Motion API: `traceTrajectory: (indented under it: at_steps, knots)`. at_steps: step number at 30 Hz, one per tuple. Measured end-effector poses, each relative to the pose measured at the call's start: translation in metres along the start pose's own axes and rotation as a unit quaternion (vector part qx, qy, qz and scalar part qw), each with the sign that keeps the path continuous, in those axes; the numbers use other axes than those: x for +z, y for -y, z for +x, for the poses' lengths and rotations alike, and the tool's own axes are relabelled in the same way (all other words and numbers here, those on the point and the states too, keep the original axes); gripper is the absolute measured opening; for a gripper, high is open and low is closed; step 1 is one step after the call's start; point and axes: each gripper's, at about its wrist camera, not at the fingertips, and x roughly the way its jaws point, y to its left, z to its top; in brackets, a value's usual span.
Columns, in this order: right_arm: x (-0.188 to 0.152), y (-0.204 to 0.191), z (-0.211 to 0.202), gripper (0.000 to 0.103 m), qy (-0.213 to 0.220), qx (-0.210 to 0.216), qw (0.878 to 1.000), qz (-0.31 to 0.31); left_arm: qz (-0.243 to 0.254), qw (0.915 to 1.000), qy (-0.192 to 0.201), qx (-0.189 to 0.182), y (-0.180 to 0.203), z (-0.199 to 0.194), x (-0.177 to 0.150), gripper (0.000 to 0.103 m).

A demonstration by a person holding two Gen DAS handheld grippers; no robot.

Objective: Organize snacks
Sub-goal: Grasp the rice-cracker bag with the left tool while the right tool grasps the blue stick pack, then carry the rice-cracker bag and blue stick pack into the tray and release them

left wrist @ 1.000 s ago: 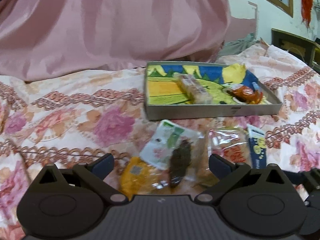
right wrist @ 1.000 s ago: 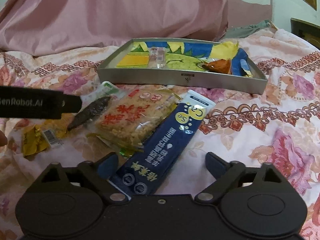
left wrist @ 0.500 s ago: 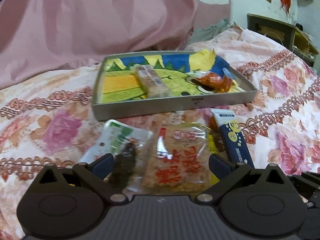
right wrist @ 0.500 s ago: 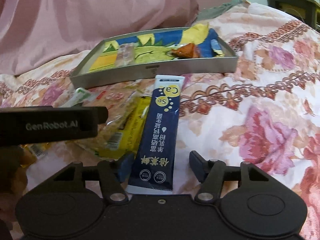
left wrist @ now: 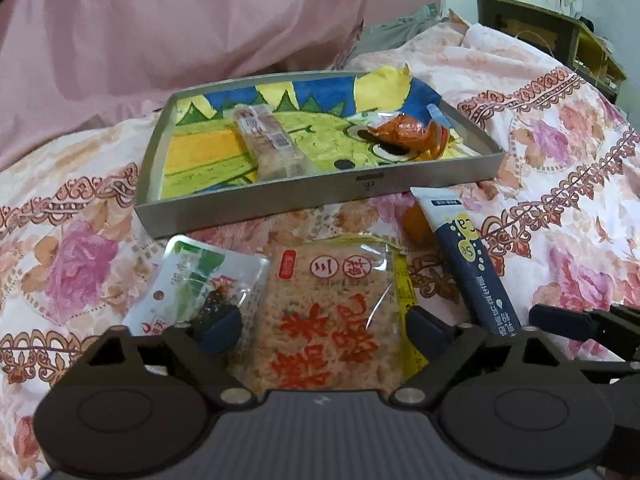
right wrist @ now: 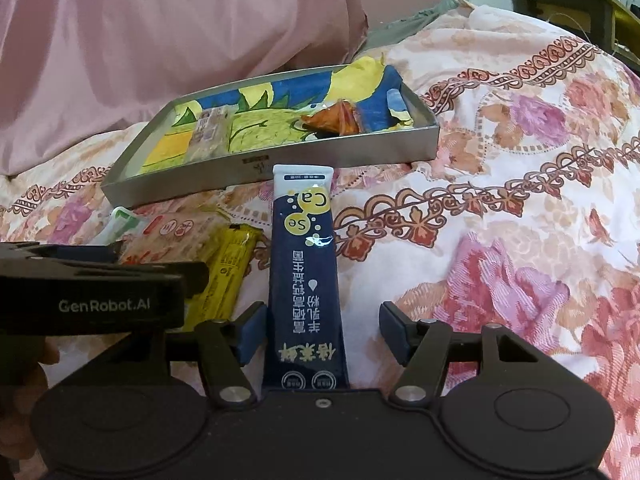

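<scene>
A grey tray [left wrist: 320, 200] with a cartoon liner lies on the floral bedspread. It holds a clear-wrapped bar [left wrist: 268, 144] and an orange snack [left wrist: 404, 132]. In front of it lie a green-white packet [left wrist: 192, 280], a rice cracker packet [left wrist: 328, 312], a yellow packet [right wrist: 228, 268] and a navy stick packet [right wrist: 306, 272]. My left gripper [left wrist: 320, 330] is closing around the rice cracker packet, its pads still apart from it. My right gripper [right wrist: 323, 334] straddles the navy stick's near end. Its left pad is close and its right pad clearly apart, so it is open.
A pink cloth [left wrist: 160, 20] rises behind the tray [right wrist: 340, 152]. A dark wooden shelf [left wrist: 540, 28] stands at the back right. The left gripper's body [right wrist: 100, 292] crosses the left of the right wrist view. Bedspread [right wrist: 520, 200] spreads out to the right.
My left gripper has shifted right, from over the yellow and green-white packets to over the rice cracker packet, and its jaws have narrowed. The right jaws have narrowed around the navy stick.
</scene>
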Motion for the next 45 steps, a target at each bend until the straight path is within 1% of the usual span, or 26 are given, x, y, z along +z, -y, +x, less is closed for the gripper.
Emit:
traceTrajectory:
  at_steps: [3,5,6,7,8,10,15,19,23,27,30,37,41,45]
  knots:
    - [0.000,-0.002,0.002,0.064,0.005,0.004,1.000,-0.008,-0.001,1.0000,0.000,0.000,-0.001,0.000,0.000,0.088]
    - [0.000,-0.001,0.005,0.064,0.004,0.012,1.000,-0.003,-0.001,1.0000,-0.003,-0.007,-0.001,0.001,0.000,0.082]
    - [0.001,0.000,0.006,0.064,0.002,0.018,1.000,0.003,-0.002,0.9999,-0.005,-0.010,-0.001,0.001,0.001,0.081]
    - [0.001,0.001,0.007,0.062,0.000,0.025,1.000,0.011,-0.005,0.9999,-0.006,-0.011,-0.001,0.001,0.001,0.081]
    - [0.000,0.003,0.008,0.055,-0.001,0.032,0.999,0.019,-0.009,0.9999,-0.007,-0.011,-0.002,0.001,0.002,0.078]
    - [0.000,0.003,0.008,0.043,-0.002,0.039,0.999,0.027,-0.015,0.9998,-0.009,-0.012,-0.002,0.001,0.003,0.076]
    - [0.000,0.003,0.007,0.039,0.000,0.042,0.999,0.035,-0.019,0.9997,-0.011,-0.010,-0.001,-0.002,0.003,0.075]
    - [0.000,0.000,0.004,0.037,0.007,0.034,0.999,0.023,-0.019,0.9998,-0.007,0.010,0.003,-0.008,0.003,0.075]
    - [0.000,-0.006,-0.003,0.036,0.029,0.017,0.999,-0.003,-0.021,0.9995,0.002,0.022,0.005,-0.018,0.003,0.075]
    - [0.001,-0.009,-0.012,0.036,0.051,0.009,0.998,-0.024,-0.022,0.9990,0.015,0.035,0.007,-0.030,0.005,0.075]
    - [0.003,-0.012,-0.021,0.036,0.073,0.005,0.997,-0.038,-0.032,0.9981,0.030,0.044,0.008,-0.039,0.010,0.075]
    - [0.012,-0.009,-0.043,0.036,0.123,0.001,0.991,-0.044,-0.053,0.9950,0.069,0.049,0.016,-0.056,0.028,0.075]
    - [0.025,-0.001,-0.053,0.036,0.152,0.000,0.988,-0.037,-0.060,0.9920,0.097,0.055,0.021,-0.062,0.040,0.075]
    - [0.044,0.001,-0.056,0.036,0.178,0.001,0.983,-0.054,-0.067,0.9886,0.121,0.060,0.024,-0.062,0.057,0.075]
